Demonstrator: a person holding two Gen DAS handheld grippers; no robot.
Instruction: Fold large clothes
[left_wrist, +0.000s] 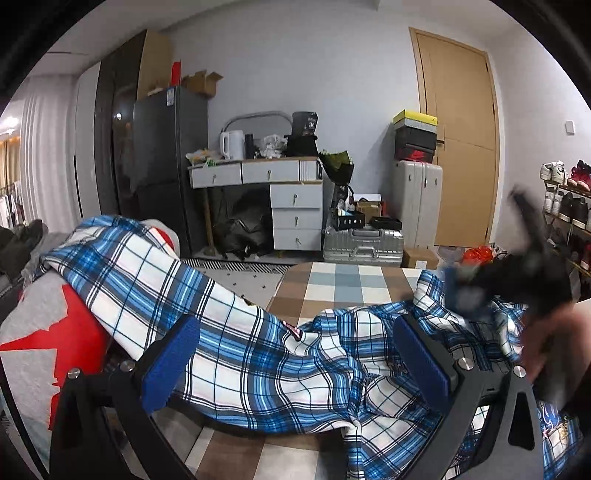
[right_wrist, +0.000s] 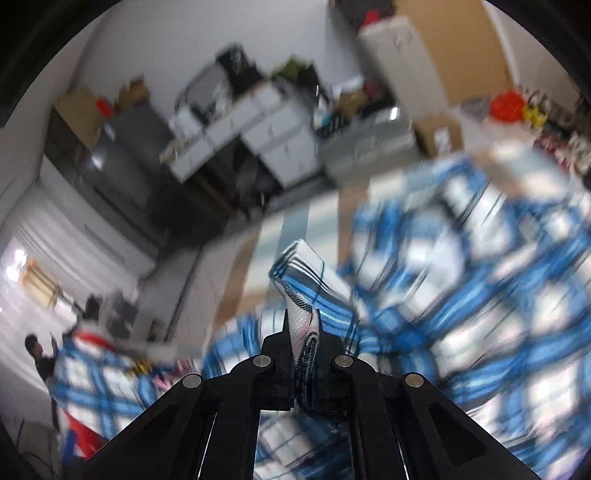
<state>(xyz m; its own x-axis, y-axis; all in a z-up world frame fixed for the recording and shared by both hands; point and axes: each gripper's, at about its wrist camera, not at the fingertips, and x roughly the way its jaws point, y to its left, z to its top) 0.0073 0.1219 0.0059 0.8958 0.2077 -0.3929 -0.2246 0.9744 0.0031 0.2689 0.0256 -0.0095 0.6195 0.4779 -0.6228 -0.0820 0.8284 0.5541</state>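
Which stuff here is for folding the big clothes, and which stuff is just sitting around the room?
For the folding:
- plaid shirt, blue and white, spread over the checkered table
- right gripper, shut on a shirt edge
- left gripper, open over the shirt

Just sitting around:
- white kettle on the desk
- silver suitcase
- shoe rack
- red and grey cushion

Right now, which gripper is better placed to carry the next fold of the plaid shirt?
Right. The right gripper is shut on an edge of the plaid shirt. The left gripper is open, its pads either side of the cloth, holding nothing.
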